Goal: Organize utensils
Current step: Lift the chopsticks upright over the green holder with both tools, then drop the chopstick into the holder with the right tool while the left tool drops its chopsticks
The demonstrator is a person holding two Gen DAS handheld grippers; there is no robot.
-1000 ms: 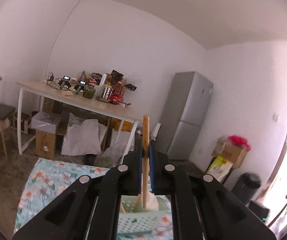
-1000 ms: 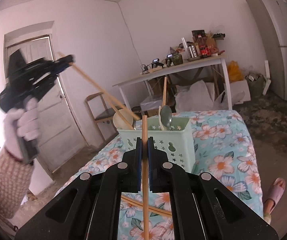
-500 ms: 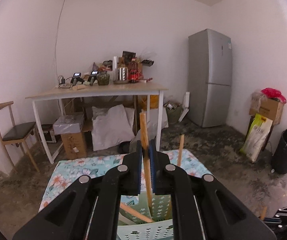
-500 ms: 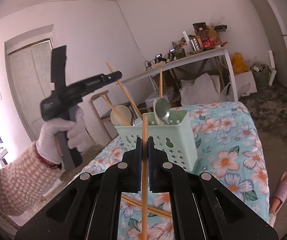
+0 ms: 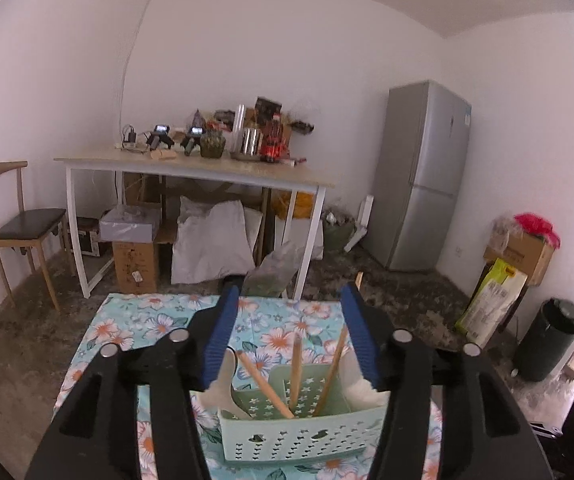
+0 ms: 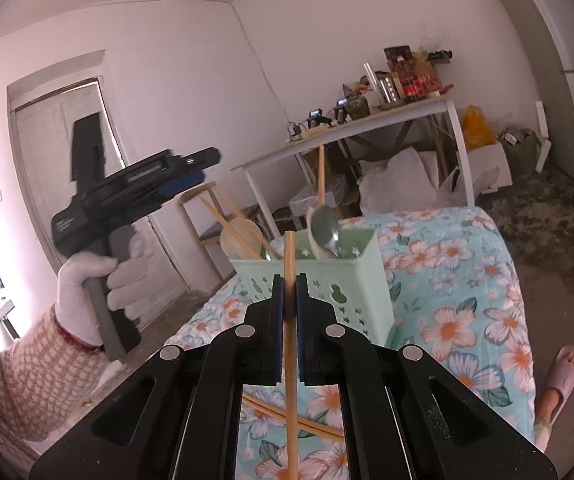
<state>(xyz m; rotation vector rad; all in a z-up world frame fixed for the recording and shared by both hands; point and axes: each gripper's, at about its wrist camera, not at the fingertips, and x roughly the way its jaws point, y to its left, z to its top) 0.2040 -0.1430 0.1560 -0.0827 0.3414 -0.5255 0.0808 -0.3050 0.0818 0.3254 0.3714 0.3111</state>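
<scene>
A mint-green utensil basket [image 5: 299, 432] stands on the flowered cloth [image 5: 147, 320], just below my left gripper [image 5: 291, 292]. Its jaws are opening with nothing pressed between the blue pads [image 5: 219, 340]. Three wooden chopsticks [image 5: 295, 368] lean inside the basket beside white spoons [image 5: 227, 380]. In the right wrist view, my right gripper [image 6: 290, 280] is shut on one upright chopstick [image 6: 289, 256] in front of the basket [image 6: 347, 288], which also holds a metal spoon [image 6: 325, 228]. A gloved hand [image 6: 91, 280] holds the left gripper [image 6: 203, 164] above the basket's left side. Two more chopsticks [image 6: 307, 424] lie crossed on the cloth.
Beyond the cloth stand a cluttered white table [image 5: 191, 168], a wooden chair [image 5: 19, 224], a grey fridge [image 5: 423, 176], cardboard boxes [image 5: 523, 252] and a black bin [image 5: 547, 344]. A foot in a pink slipper [image 6: 559, 376] rests beside the cloth's right edge.
My left gripper sank toward the basket and opened, and the chopstick it held now stands in the basket. The right gripper kept still, shut on its chopstick.
</scene>
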